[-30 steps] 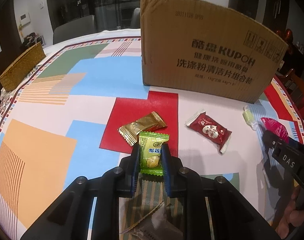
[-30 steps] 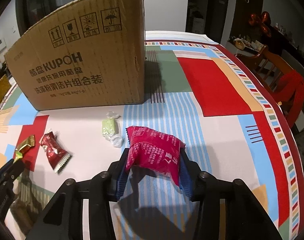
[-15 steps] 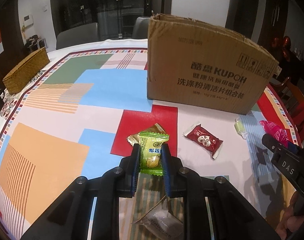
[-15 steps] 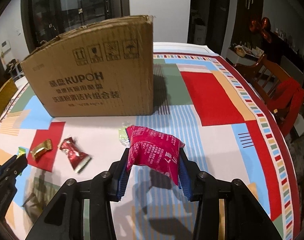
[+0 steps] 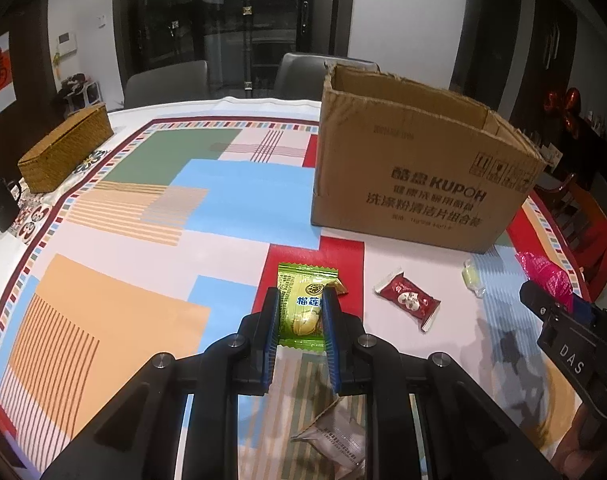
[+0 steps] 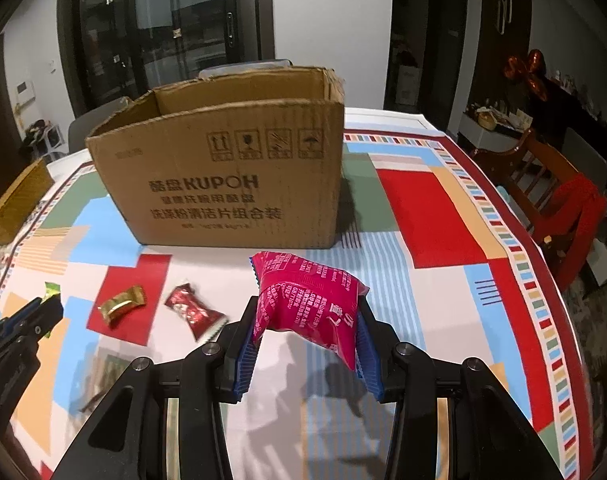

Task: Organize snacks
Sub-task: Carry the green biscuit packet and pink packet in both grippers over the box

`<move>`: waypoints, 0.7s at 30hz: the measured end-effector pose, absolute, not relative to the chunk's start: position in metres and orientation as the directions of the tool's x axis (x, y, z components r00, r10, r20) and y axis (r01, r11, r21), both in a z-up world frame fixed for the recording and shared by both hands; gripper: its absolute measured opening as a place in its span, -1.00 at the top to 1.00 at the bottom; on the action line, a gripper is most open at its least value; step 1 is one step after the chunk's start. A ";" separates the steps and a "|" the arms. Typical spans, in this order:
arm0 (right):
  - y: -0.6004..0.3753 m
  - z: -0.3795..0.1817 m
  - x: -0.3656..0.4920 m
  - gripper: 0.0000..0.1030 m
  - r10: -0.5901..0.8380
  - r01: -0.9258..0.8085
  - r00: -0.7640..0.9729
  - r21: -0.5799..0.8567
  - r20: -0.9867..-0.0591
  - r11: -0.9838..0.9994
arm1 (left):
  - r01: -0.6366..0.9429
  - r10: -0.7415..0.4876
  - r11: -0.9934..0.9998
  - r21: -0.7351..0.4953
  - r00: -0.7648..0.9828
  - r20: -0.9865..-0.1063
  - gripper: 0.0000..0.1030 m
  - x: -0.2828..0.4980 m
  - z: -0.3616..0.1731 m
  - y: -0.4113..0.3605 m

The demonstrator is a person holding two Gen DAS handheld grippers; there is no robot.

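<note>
- The table wears a cloth of bright blocks and stripes in red, blue, green and orange, bordered with small coloured dashes.
- An open cardboard box printed "KUPOH" stands upright toward the far side of the table; from either wrist view its inside cannot be seen well enough to tell what it holds.
- A woven basket sits at the far left edge of the table, well apart from the box.
- The right claw is closed on a pink snack bag, pinched at both sides between the blue pads and held above the table, in front of the box's right end.
- The left claw is closed to a narrow gap on a green candy packet, gripped upright between its blue pads, above the red patch of the cloth.
- A red candy lies flat on the table between the two claws.
- A gold candy lies on the red patch, just beside the red one; in the left view it is mostly hidden behind the green packet.
- A pale green wrapped sweet lies near the box's front right corner.
- A silvery wrapper lies on the table below the left claw.
</note>
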State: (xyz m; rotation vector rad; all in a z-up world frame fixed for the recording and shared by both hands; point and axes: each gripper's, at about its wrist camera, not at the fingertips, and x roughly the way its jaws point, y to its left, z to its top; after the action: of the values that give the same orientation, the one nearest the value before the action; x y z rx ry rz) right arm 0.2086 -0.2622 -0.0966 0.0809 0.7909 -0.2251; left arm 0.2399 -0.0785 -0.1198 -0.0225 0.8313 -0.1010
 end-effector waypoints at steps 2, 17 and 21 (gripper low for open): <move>-0.259 -0.092 0.208 0.13 -0.169 0.226 0.688 -0.012 -0.706 0.974 | 0.081 -0.100 0.995 -0.061 0.676 -0.730 0.59 0.240 -0.115 -0.077; -0.250 -0.057 0.207 0.13 -0.167 0.213 0.733 -0.011 -0.660 0.977 | 0.097 -0.123 0.992 -0.077 0.712 -0.691 0.59 0.248 -0.078 -0.076; -0.249 -0.046 0.208 0.13 -0.170 0.211 0.746 -0.013 -0.644 0.977 | 0.105 -0.131 0.991 -0.080 0.723 -0.679 0.59 0.251 -0.068 -0.077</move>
State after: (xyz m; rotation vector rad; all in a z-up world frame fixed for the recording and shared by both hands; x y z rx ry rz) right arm 0.2085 -0.2492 -0.0465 0.0622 0.6988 -0.2088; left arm 0.2511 -0.0766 -0.0680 -0.0364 0.7522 -0.1304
